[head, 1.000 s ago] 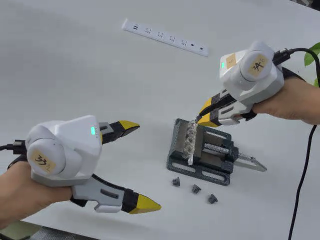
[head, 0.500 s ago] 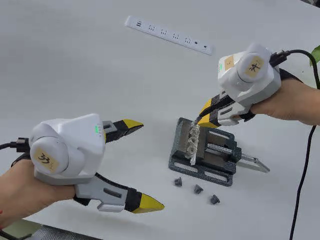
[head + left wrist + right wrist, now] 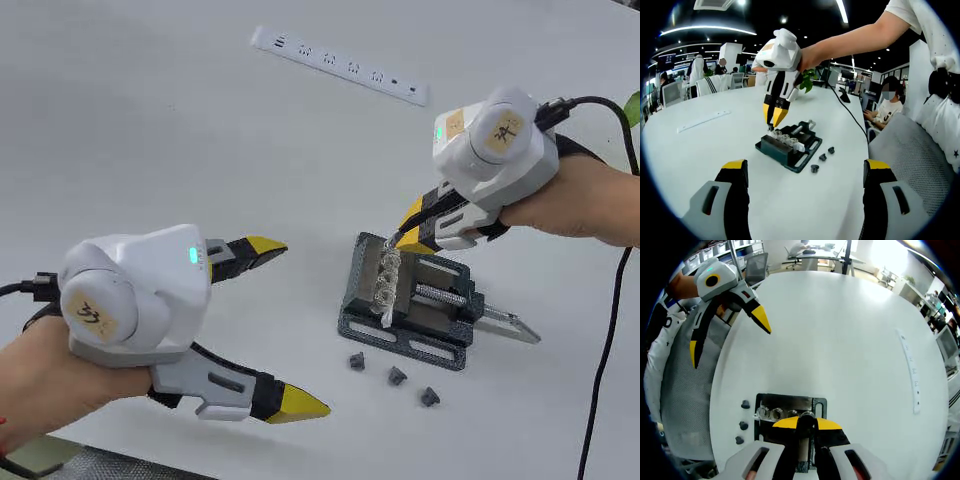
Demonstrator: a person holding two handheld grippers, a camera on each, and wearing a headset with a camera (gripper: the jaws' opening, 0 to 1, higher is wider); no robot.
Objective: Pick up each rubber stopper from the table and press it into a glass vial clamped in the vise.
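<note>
Currently right gripper [image 3: 403, 238], jaws closed, tips on the end glass vial [image 3: 389, 257] in the vise [image 3: 440, 322]; grip contents unclear. Three rubber stoppers [image 3: 397, 376] lie beside the vise. Left gripper [image 3: 295, 326], sticker [image 3: 90, 318] "33", wide open, empty.

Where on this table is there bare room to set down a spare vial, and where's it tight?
Widest bare patch: the table between the power strip and the left gripper. Also bare between that gripper and the vise. Crowded: around the vise, with the right gripper over it and three rubber stoppers just in front.
</note>
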